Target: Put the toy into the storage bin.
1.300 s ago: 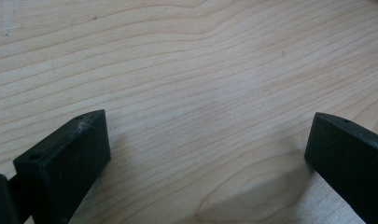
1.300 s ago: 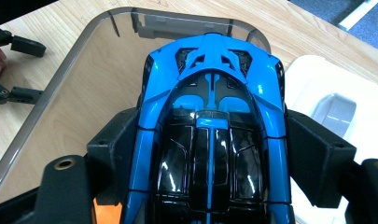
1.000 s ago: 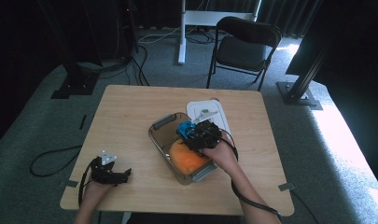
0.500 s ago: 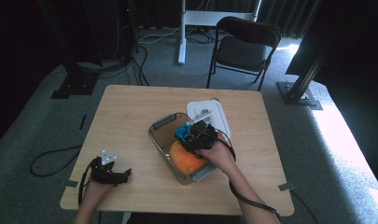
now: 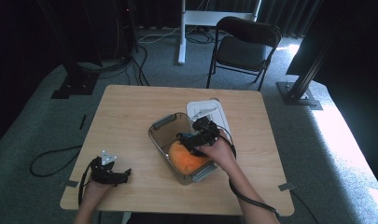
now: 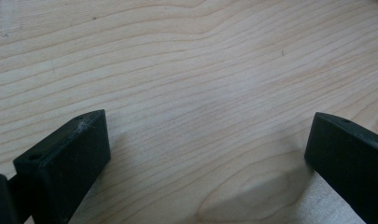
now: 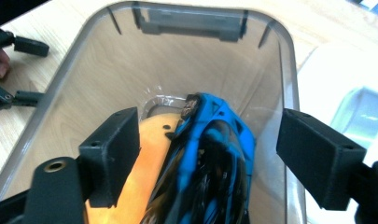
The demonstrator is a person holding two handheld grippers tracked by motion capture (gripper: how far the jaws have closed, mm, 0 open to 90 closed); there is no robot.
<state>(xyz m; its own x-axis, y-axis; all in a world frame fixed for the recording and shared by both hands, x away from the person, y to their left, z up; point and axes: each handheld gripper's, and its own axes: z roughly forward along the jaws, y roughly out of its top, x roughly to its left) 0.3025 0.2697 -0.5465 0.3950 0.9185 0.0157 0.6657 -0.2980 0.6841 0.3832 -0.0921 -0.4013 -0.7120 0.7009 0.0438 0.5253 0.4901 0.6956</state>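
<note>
A clear plastic bin (image 5: 161, 123) stands mid-table with an orange thing (image 5: 184, 156) in it. My right gripper (image 5: 190, 138) reaches down into the bin. In the right gripper view a blue and black object (image 7: 214, 140) lies on the orange thing (image 7: 151, 140) inside the bin (image 7: 191, 60). It sits between the jaws of my right gripper (image 7: 207, 126), which have just been opening, with gaps on both sides. My left gripper (image 5: 125, 174) rests near the table's front left, held by a hand. Its jaws (image 6: 207, 135) stand wide apart over bare wood.
A white lid (image 5: 207, 112) lies flat just behind and right of the bin, and it is the white lid (image 7: 345, 93) at the right edge of the right gripper view. A folding chair (image 5: 245, 46) stands beyond the table's far edge. Cables trail on the floor at the left.
My right gripper has shifted slightly over the bin. The blue object, seen beside the gripper before, is now hidden under it in the high view. The left gripper has not moved.
</note>
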